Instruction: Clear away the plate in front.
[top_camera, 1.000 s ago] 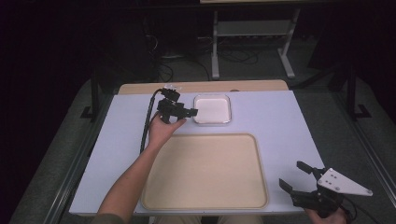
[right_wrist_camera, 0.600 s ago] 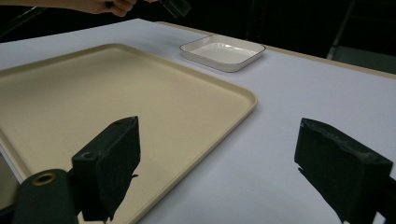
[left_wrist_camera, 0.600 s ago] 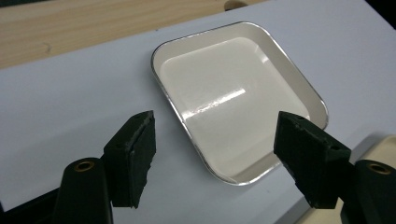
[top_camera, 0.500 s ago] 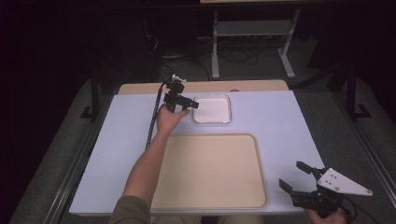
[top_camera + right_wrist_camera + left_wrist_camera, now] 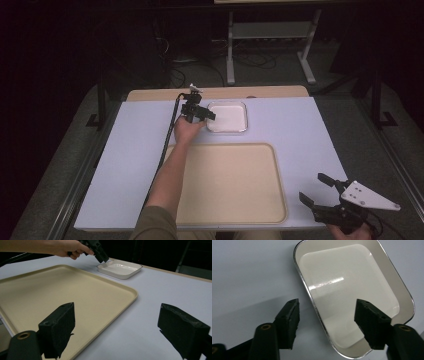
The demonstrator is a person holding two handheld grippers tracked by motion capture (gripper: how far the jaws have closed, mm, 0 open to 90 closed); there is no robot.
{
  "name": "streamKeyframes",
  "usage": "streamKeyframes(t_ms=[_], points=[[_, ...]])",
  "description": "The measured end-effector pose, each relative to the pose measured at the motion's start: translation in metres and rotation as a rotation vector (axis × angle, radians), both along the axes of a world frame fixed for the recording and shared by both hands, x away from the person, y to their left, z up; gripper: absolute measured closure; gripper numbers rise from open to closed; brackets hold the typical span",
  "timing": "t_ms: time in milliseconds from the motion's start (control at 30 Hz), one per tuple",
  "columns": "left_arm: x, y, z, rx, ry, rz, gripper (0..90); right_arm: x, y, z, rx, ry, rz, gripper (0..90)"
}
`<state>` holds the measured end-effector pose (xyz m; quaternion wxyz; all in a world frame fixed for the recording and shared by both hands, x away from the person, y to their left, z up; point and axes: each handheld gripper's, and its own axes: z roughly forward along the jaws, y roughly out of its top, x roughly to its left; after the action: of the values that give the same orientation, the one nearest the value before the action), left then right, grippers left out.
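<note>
While the left gripper (image 5: 206,115) sits at the upper centre of the high view, its jaws straddle the left rim of the white dish (image 5: 228,117). Earlier frames are available, and the jaws have just been closing; in the left gripper view one jaw stands over the bench surface outside the dish (image 5: 352,290) and the other over its glossy inner floor, with the thin metallic rim between them. The pads do not press on the rim; a clear gap remains on both sides, so the left gripper is partly open and holds nothing.

Dish location: upper centre of the high view, on the white bench (image 5: 300,130), just above the top edge of the beige tray (image 5: 235,185) and apart from it. In the right gripper view the dish (image 5: 120,268) lies at the upper centre, beyond the tray's (image 5: 50,297) far corner.

Right gripper (image 5: 320,192): lower right of the high view, at the bench's near edge, to the right of the tray. Its jaws stand wide apart with nothing between them.
</note>
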<state>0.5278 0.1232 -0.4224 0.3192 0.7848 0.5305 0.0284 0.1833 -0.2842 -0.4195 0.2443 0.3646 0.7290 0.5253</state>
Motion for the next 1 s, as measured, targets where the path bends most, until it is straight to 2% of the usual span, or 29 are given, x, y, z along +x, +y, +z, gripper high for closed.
streamKeyframes(t_ms=[33,167,233,333,367,600,633,800,833,867,900,933,967,1000], points=[[0.0,-0.002,-0.002,0.024,0.007,0.004,43.4,0.0,0.0,0.0,0.0,0.0,0.001,13.4],[0.0,-0.004,-0.004,0.025,0.016,0.006,49.0,0.0,0.0,0.0,0.0,0.0,0.001,13.4],[0.0,-0.007,-0.007,0.058,0.02,0.018,53.7,0.0,0.0,0.0,-0.001,0.0,0.002,13.4],[0.0,-0.008,-0.008,0.061,0.027,0.028,57.1,0.0,0.0,0.0,0.0,0.0,0.002,13.4],[-0.001,-0.009,-0.009,0.077,0.029,0.039,61.4,0.0,0.0,0.0,0.001,0.0,0.003,13.4],[-0.002,-0.012,-0.011,0.094,0.036,0.072,75.2,0.0,0.0,0.0,-0.001,0.0,0.004,13.3],[-0.002,-0.012,-0.011,0.076,0.048,0.08,77.1,-0.001,0.001,0.0,-0.002,0.0,0.004,13.3],[-0.001,-0.01,-0.012,0.051,0.058,0.108,80.7,-0.001,0.0,0.0,-0.002,-0.001,0.005,13.4],[0.0,-0.008,-0.013,0.022,0.071,0.12,81.3,-0.001,0.0,0.0,-0.002,-0.001,0.005,13.3],[0.0,-0.008,-0.013,0.022,0.071,0.12,82.2,-0.001,0.0,0.0,-0.002,-0.001,0.005,13.3],[0.0,-0.008,-0.014,-0.001,0.074,0.117,83.3,-0.001,0.0,0.0,-0.001,-0.001,0.005,13.3],[0.0,-0.008,-0.014,-0.001,0.074,0.117,84.4,-0.001,0.0,0.0,-0.001,-0.001,0.005,13.3],[0.0,-0.008,-0.015,-0.028,0.083,0.118,85.6,-0.001,0.0,0.0,0.001,0.0,0.004,13.3],[0.0,-0.008,-0.015,-0.028,0.083,0.118,87.0,-0.001,0.0,0.0,0.001,0.0,0.003,13.3]])
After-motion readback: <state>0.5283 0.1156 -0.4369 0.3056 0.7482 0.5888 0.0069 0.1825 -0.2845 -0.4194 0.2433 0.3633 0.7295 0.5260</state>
